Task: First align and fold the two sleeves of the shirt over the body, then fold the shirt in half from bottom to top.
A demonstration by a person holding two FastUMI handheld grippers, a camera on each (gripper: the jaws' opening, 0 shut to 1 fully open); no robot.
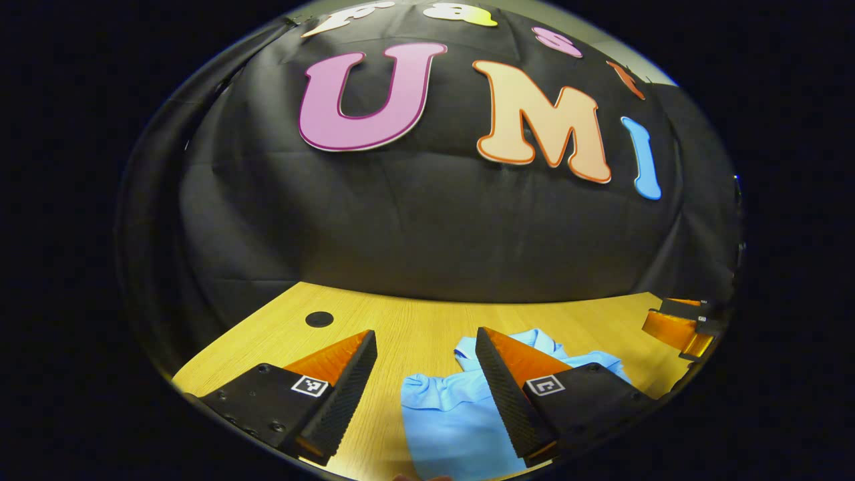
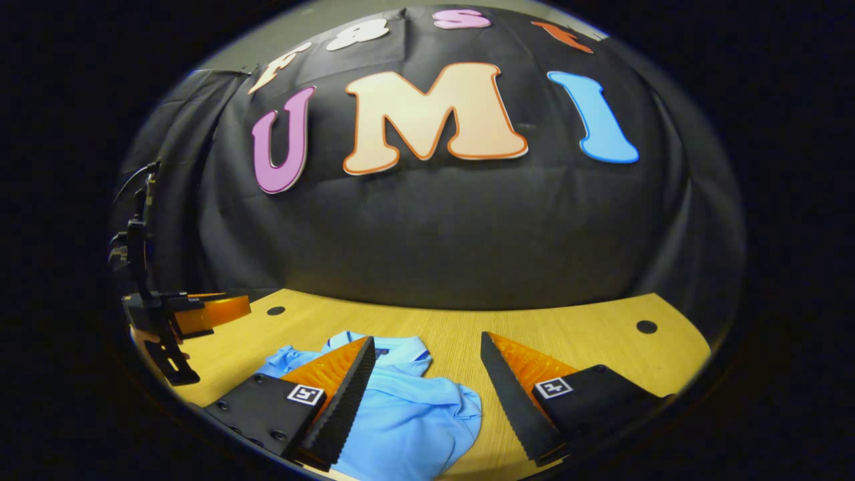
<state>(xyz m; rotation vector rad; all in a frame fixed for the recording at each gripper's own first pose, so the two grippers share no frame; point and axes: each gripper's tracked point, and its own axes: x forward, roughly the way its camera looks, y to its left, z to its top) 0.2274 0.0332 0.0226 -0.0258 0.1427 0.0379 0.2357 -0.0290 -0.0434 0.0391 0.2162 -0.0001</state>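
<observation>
A: On the wooden table (image 1: 414, 327), in front of the booth wall, the light blue shirt (image 1: 447, 421) is lying with its collar (image 2: 401, 347) toward the wall. In the left gripper view the left gripper (image 1: 421, 387) is hovering over the shirt's left sleeve (image 1: 427, 391), jaws wide apart, nothing between them. In the right gripper view the right gripper (image 2: 424, 394) is hovering over the right sleeve (image 2: 461, 407), jaws likewise spread and gripping nothing.

B: Which step is running?

A: Judging by the layout, the first one: neither sleeve is lying over the body yet, and both sleeves are bunching up at the shoulders.

B: What is the next move calling for?

A: Probably each gripper is needing to drop onto its own sleeve edge, pinch one layer, then carry it inward. The cloth is looking soft and wrinkled, so a double layer could get caught.

B: Anything hidden?

A: The shirt's hem and lower body are running off the bottom of both views. The gripper fingers are covering part of each shoulder. Whether the fingertips are touching cloth is impossible to tell.
</observation>
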